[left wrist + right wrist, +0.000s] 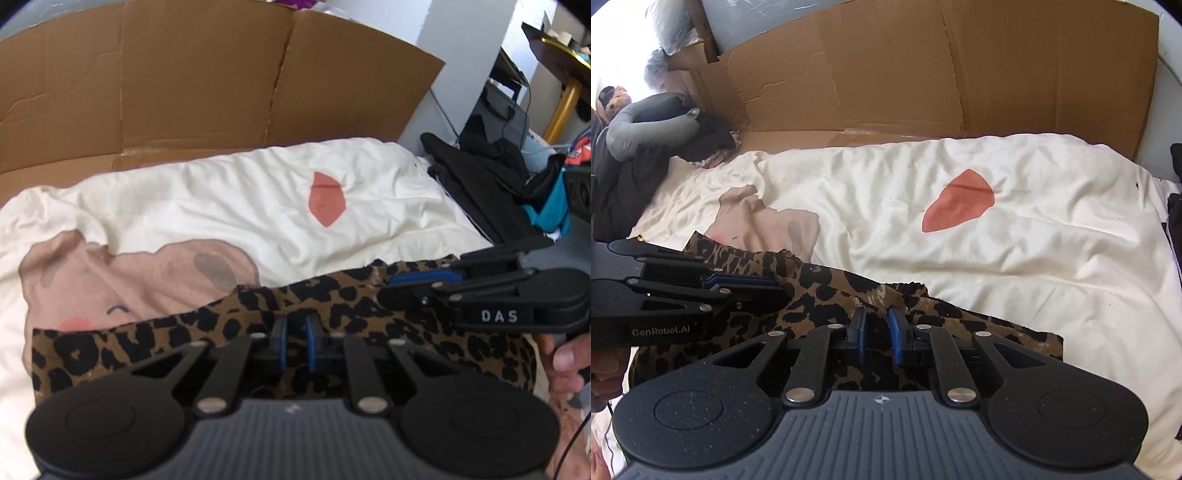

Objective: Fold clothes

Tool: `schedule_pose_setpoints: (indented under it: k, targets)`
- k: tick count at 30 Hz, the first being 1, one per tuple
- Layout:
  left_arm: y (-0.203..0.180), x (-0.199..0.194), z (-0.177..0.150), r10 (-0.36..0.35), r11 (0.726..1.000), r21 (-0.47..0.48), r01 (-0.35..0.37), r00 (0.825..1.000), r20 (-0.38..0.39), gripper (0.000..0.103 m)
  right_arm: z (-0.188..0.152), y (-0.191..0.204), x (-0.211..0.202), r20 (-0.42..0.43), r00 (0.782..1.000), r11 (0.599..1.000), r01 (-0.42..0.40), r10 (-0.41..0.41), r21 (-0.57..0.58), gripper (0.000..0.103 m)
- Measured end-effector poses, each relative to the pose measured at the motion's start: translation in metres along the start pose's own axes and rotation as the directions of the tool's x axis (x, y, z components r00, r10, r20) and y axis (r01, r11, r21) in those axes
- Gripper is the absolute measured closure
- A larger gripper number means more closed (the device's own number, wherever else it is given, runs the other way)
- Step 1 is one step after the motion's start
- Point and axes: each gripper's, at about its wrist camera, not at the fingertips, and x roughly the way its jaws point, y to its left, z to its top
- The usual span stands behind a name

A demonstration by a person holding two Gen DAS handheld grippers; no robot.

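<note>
A leopard-print garment (155, 343) lies in a crumpled band across the near part of a cream bedcover (229, 192). My left gripper (296, 325) is shut on the garment's upper edge, the blue pads close together with cloth between them. My right gripper (876, 315) is shut on the same garment (979, 328) further along its edge. In the left wrist view the right gripper (391, 278) comes in from the right and pinches the cloth. In the right wrist view the left gripper (772, 282) comes in from the left and pinches the cloth.
A flattened cardboard sheet (184, 92) stands behind the bed. Dark clothes (480, 166) are piled at the bed's right end, beside a yellow table leg (561, 110). A grey neck pillow (653, 125) and dark clothes lie at the left end. The cover has a red patch (960, 205).
</note>
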Motion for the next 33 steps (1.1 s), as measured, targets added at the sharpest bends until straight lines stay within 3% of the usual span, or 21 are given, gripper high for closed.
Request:
schedule_pose_setpoints:
  k: [4, 11, 17, 20, 26, 33]
  targets:
    - [-0.008, 0.001, -0.003, 0.031, 0.999, 0.041, -0.031, 0.999, 0.013, 0.09, -0.003, 0.002, -0.001, 0.004, 1.0, 1.0, -0.001, 0.001, -0.026, 0.085]
    - [-0.007, 0.002, 0.0, 0.031, 0.999, 0.034, -0.031, 1.0, -0.003, 0.09, -0.002, 0.003, 0.001, 0.003, 1.0, 0.999, 0.003, -0.003, -0.041, 0.085]
    - [-0.014, -0.015, 0.016, 0.026, 0.999, 0.022, -0.027, 1.0, 0.013, 0.091, 0.017, -0.009, -0.002, -0.052, 0.998, 0.996, -0.02, 0.025, 0.083, 0.085]
    - [-0.023, -0.027, 0.021, 0.023, 0.998, 0.055, -0.025, 0.999, 0.049, 0.091, 0.027, -0.008, -0.015, -0.004, 1.0, 0.996, -0.009, 0.009, 0.093, 0.085]
    - [-0.026, -0.044, 0.019, -0.009, 1.0, 0.002, 0.009, 0.998, 0.066, 0.09, 0.021, -0.002, -0.044, 0.071, 0.997, 0.994, -0.03, 0.023, 0.101, 0.086]
    - [-0.034, -0.045, 0.006, -0.013, 1.0, 0.004, 0.012, 0.999, 0.037, 0.09, -0.001, 0.012, -0.054, 0.077, 0.997, 0.999, -0.012, 0.008, 0.049, 0.085]
